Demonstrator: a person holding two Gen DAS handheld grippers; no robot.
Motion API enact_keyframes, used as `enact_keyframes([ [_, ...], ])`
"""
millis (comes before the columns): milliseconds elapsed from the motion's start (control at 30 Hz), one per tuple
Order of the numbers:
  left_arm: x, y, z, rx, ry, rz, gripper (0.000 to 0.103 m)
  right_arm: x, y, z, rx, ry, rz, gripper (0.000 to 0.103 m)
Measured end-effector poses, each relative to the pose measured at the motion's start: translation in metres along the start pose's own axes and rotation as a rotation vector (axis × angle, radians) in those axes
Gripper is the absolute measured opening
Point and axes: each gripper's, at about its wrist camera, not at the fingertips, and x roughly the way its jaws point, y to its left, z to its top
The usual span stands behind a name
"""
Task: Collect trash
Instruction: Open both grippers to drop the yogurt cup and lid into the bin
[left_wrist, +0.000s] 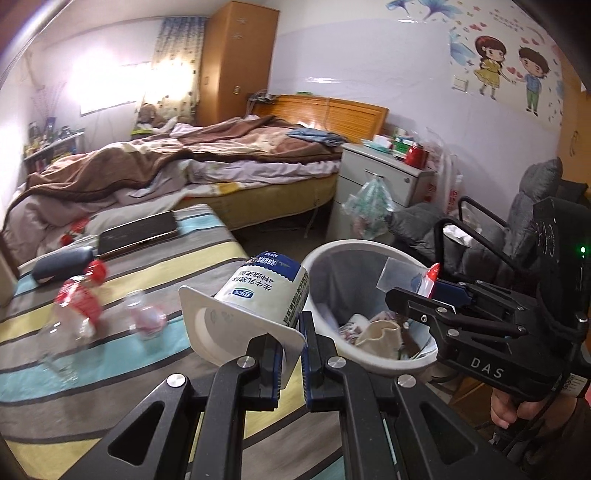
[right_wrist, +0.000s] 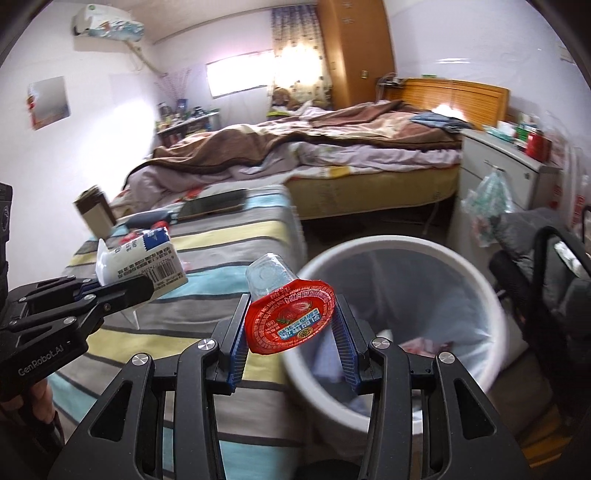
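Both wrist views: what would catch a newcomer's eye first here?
Each gripper carries a piece of trash toward the white bin. The left gripper pinches the flange of a white yogurt cup; the right gripper holds a clear jelly cup with a red foil lid. Behind them, more wrappers lie on the striped cloth.

One white bin (left_wrist: 325, 258), two grippers, one yogurt cup (left_wrist: 255, 295), one red-lidded jelly cup (right_wrist: 288, 314), two clear bottles (left_wrist: 74, 306) lying on the striped cover, one dark tablet (left_wrist: 138, 232).
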Motion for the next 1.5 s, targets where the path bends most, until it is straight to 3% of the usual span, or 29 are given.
enact_keyframes([
  [500,0.069,-0.060,0.017,0.070,0.082,-0.104,0.008,0.007,-0.068,-0.009,0.095,0.059,-0.160,0.044],
  [833,0.095,-0.083,0.017,0.100,0.117,-0.130,0.008,0.014,-0.091,-0.016,0.116,0.116,-0.205,0.045],
  [933,0.100,-0.085,0.017,0.101,0.127,-0.121,0.015,0.018,-0.095,-0.018,0.112,0.132,-0.214,0.045],
  [1000,0.099,-0.084,0.017,0.103,0.124,-0.116,0.036,0.021,-0.095,-0.018,0.109,0.148,-0.212,0.045],
  [1067,0.095,-0.084,0.017,0.106,0.109,-0.114,0.049,0.022,-0.094,-0.019,0.102,0.159,-0.224,0.046],
  [1200,0.091,-0.081,0.018,0.098,0.107,-0.113,0.049,0.020,-0.094,-0.017,0.100,0.150,-0.233,0.061],
  [1500,0.070,-0.069,0.020,0.077,0.066,-0.089,0.050,0.007,-0.087,-0.011,0.102,0.099,-0.219,0.061],
])
